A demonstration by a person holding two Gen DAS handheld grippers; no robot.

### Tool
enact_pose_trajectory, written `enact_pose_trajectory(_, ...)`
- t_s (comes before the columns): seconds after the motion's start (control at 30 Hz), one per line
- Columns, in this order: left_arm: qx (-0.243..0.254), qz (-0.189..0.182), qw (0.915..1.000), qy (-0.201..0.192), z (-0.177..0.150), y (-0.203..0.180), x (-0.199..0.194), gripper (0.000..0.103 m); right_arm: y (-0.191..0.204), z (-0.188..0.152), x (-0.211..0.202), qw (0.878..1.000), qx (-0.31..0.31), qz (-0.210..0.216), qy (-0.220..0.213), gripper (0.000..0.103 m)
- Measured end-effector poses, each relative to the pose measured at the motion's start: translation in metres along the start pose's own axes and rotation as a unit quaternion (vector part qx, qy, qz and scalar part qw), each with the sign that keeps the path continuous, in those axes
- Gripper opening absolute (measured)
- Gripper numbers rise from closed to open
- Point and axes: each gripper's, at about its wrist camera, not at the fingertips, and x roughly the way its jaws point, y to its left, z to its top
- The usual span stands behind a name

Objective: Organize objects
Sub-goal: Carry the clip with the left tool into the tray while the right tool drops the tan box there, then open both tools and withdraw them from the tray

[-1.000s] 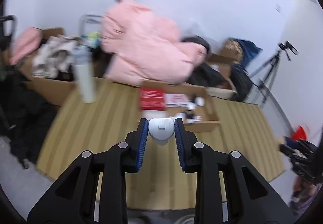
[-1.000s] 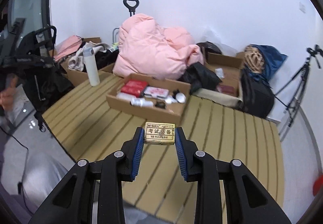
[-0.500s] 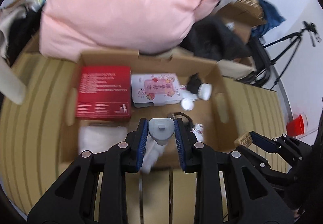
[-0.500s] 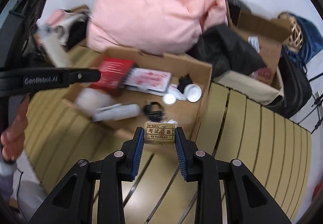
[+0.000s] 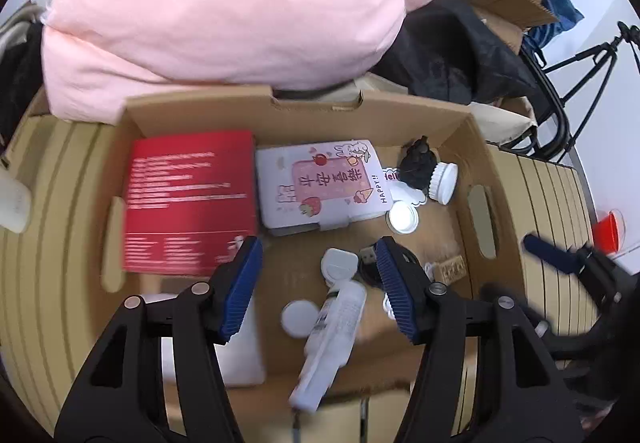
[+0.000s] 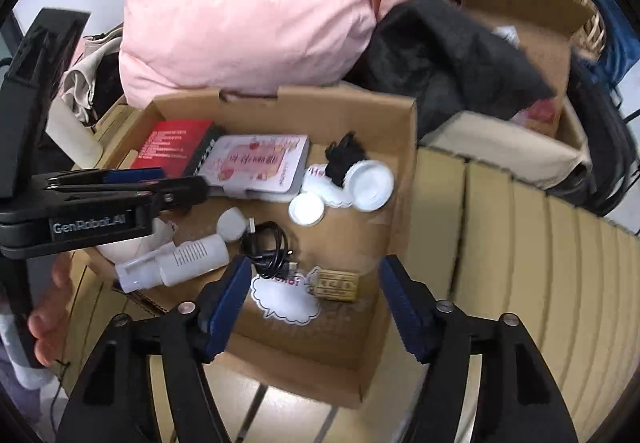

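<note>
Both tools dropped from above the desk to the cardboard box (image 6: 400,179), jaws opening, nothing gripped: left tool (image 5: 318,285) over white plug (image 5: 339,265), right tool (image 6: 314,301) over eraser (image 6: 336,285). Both now lie inside; remaining items not visible.

Looks like a makeshift recording room or storeroom, not a lived-in home. Plain white wall (image 5: 600,91) with no furnishing against it. A black camera tripod (image 5: 576,83) stands in the corner. Open cardboard boxes (image 6: 520,55) line the wall, stuffed with dark clothing (image 6: 448,55) and a big pink duvet (image 5: 224,3). A low platform of pale wooden slats (image 6: 540,283) serves as the work surface. On it sits a shallow cardboard tray (image 5: 476,163) holding assorted household bits: a red box (image 5: 188,199), small white bottles, a cable
</note>
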Motion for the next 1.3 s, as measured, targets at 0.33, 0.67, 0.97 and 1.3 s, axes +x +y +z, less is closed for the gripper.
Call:
enact_pose_trajectory(0.33,0.076,0.064,0.9899,-0.102,-0.032,0.020,-0.168,0.072,0.020,-0.005,-0.117,0.999,-0.029,-0.022,-0.026,0.071)
enact_pose_trajectory(0.67,0.014,0.099,0.9841,-0.147,-0.120,0.073,-0.343,0.100,0.042,-0.061,-0.279,0.996,-0.049,-0.018,-0.071,0.081)
enact_pose_trajectory(0.97,0.001,0.122,0.9772,-0.174,-0.202,0.077,-0.432,0.103,0.075,-0.114,-0.364,0.994,-0.043,-0.008,-0.098,0.082)
enact_pose_trajectory(1.3,0.033,0.141,0.9587,-0.245,-0.320,0.058,-0.486,0.103,0.114,-0.210,-0.439,0.985,-0.077,-0.007,-0.155,0.082)
